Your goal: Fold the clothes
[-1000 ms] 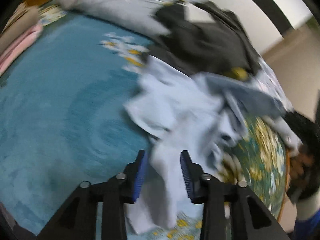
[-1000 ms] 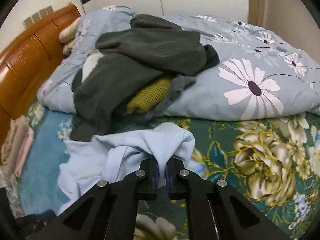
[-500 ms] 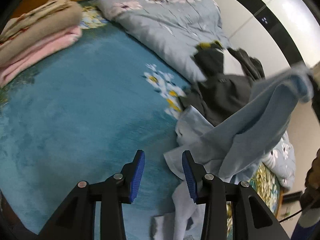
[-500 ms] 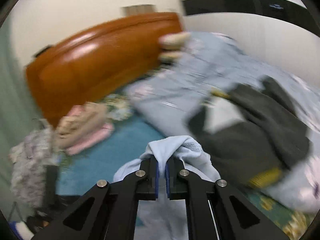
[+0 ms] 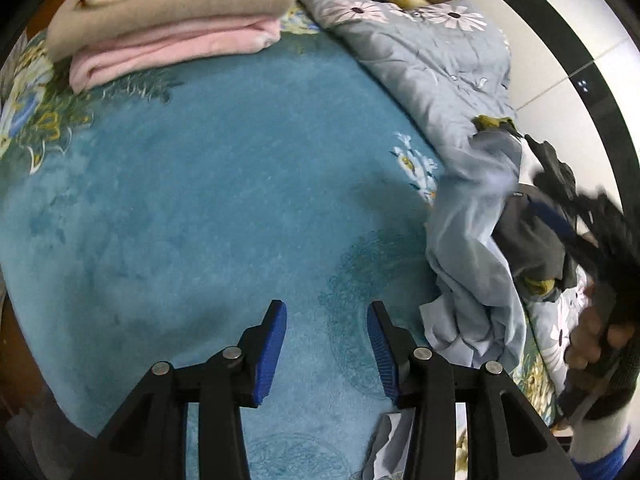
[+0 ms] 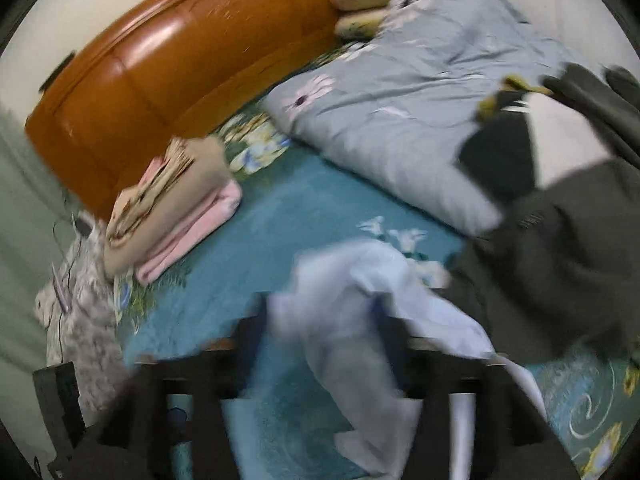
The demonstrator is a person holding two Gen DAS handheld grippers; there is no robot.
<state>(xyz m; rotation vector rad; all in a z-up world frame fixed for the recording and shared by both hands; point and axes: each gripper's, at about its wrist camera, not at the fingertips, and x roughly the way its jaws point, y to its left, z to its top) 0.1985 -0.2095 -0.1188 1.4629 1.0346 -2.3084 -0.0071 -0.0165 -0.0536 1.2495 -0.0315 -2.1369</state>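
On a bed with a teal bedspread [image 5: 180,200], a light blue garment [image 5: 472,264] lies crumpled to the right of the left gripper [image 5: 326,344].

The left gripper hovers low over bare bedspread, its blue-padded jaws set wide with nothing between them. In the right wrist view, the right gripper [image 6: 320,344] is badly blurred; its jaws appear spread with the garment draped across them, but I cannot tell whether they grip it. A pile of dark clothes [image 6: 560,248] sits right of the garment against a grey floral quilt [image 5: 420,48]. Folded blankets [image 5: 168,20] rest at the far edge by the wooden headboard [image 6: 180,60]. Open bedspread stretches left and ahead.
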